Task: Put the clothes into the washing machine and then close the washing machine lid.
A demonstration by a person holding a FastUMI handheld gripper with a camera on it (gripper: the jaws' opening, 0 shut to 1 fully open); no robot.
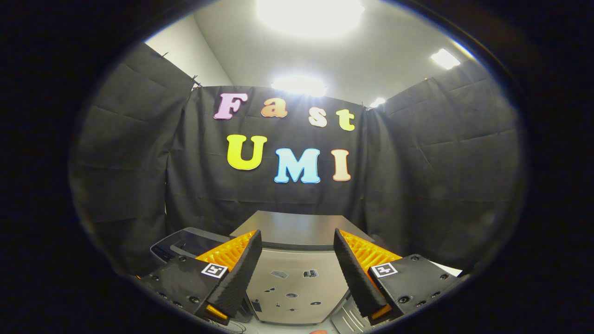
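My gripper (297, 233) is open, with a wide gap and nothing between its fingers. Beyond the left finger (241, 273) lies a grey-rimmed appliance with a dark glossy top panel (185, 246); it may be the washing machine, but I cannot tell whether its lid is up or down. Straight ahead between the fingers stands a silver box-shaped cabinet (297, 278) with a flat grey top and small dark stickers on its front.
Black cloth walls (441, 185) close the booth behind and on both sides of the cabinet. A grey ribbed surface (348, 319) lies low by the right finger. Bright ceiling lights (308, 14) shine overhead.
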